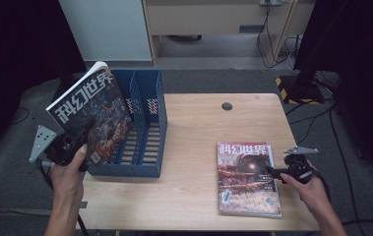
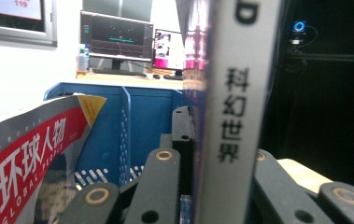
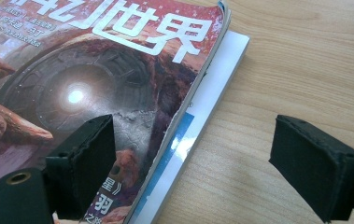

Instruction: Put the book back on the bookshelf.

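- High view: at the left of the frame, the left gripper [image 1: 78, 140] is clamped on a science-fiction magazine [image 1: 91, 115], holding it upright and tilted in front of the left end of the blue file rack [image 1: 147, 123]. The rack stands on the left part of the wooden table [image 1: 194, 142].
- Left gripper view: the magazine's grey spine runs up the middle of the frame, pinched between the jaws. Behind it are the rack's blue dividers, and at lower left another magazine with a red title band [image 2: 30, 154] already leans in a compartment.
- Step in hand, as I judge it: filing magazines into the rack, with this one lifted and lined up but not yet down in a slot.
- Next move for the left hand: lower the magazine spine-first into a free compartment, keeping it parallel to the dividers so its corners do not catch, then let go.
- At the lower right of the high view, the right gripper [image 1: 278, 172] rests at the right edge of a magazine stack [image 1: 247, 179] lying flat on the table.
- Right gripper view: its jaws stand wide apart and grip nothing, one pad over the top cover [image 3: 90, 79], the other over bare wood.
- To take the top copy, it would need to slide a jaw under that edge first.
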A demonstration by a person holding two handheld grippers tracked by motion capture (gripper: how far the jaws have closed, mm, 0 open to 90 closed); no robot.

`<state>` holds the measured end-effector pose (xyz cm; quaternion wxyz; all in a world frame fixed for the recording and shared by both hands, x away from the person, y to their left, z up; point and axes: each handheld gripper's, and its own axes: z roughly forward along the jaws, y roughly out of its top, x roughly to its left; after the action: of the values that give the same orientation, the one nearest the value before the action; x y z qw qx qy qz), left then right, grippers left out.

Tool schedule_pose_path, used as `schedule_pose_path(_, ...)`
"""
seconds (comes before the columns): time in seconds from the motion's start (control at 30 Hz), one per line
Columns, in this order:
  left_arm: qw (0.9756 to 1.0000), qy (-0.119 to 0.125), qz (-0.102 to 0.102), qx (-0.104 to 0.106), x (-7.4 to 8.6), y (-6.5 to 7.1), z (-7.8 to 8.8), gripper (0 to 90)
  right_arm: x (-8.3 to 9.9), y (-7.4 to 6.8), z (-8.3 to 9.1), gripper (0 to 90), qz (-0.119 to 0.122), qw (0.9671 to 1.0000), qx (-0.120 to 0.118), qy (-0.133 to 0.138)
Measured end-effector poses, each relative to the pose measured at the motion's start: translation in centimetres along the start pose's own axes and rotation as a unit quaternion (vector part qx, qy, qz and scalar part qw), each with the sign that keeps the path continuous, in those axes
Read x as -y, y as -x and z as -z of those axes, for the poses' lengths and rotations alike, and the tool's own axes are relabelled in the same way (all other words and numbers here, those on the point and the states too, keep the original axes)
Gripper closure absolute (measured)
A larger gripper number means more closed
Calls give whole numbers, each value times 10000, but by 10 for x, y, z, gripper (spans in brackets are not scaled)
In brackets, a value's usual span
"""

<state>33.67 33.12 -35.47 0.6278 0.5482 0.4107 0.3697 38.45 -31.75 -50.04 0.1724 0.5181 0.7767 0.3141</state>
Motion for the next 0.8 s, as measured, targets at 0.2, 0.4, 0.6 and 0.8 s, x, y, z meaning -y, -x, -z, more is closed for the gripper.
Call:
schedule_pose_path(0.2, 9999, -52, -87, -129, 2, -2, -8, 824, 0, 1, 1, 144, -46, 10000, -2, 25)
schedule_pose_path(0.4, 9997, -68, -55, -214, 4, -7, -15, 824, 0, 2, 1, 144, -48, 10000, -2, 38)
schedule_pose_path(0.6, 9997, -32, -50, -228, 0, -8, -15, 825, 1, 4, 1, 144, -81, 10000, 0, 14)
schedule_pose_path(0.8, 9997, -124, -7, -214, 6, -1, -30, 824, 1, 4, 1, 144, -48, 10000, 19, 57)
